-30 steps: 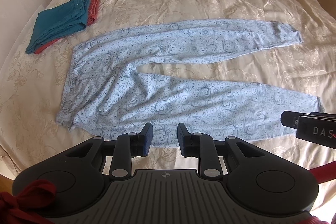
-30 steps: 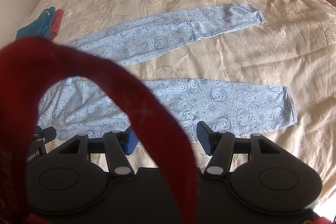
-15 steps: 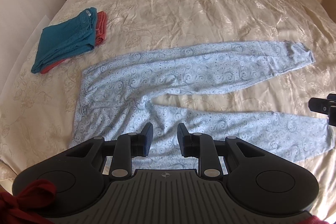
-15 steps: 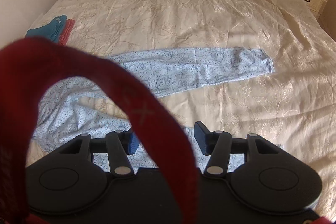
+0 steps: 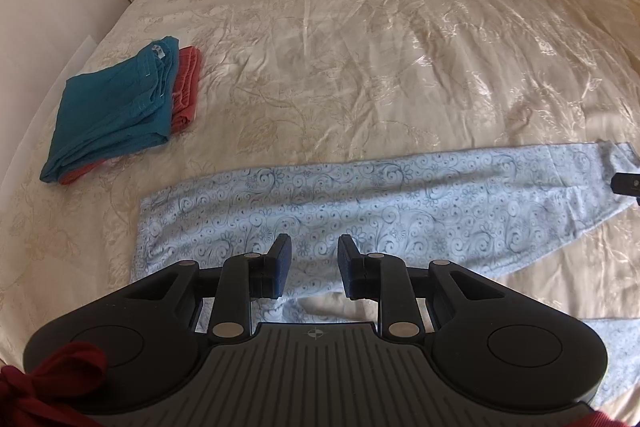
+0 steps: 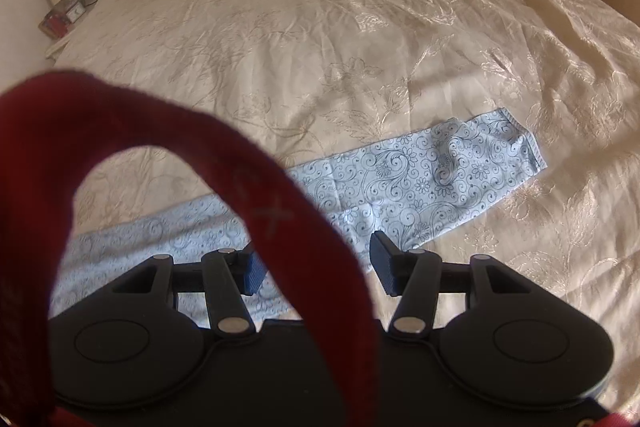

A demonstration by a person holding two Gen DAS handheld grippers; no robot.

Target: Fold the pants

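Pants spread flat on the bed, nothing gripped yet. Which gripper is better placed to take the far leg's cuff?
Right, probably. The right gripper hangs open just short of the far cuff; the left gripper sits over the pants near the crotch.

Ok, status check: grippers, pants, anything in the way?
Left gripper and right gripper open, empty, over the pants. Pants flat, unfolded. Red strap blocks right view.

Right tongs point(image 6: 316, 269) are held over the bed point(image 6: 340, 27), jaws apart, nothing gripped. The light-blue patterned pants point(image 6: 432, 179) are laid flat just ahead of and under the tips; one leg's hem is seen ahead to the right. Much of the left side is blocked by a red strap point(image 6: 280, 219) crossing between the jaws.
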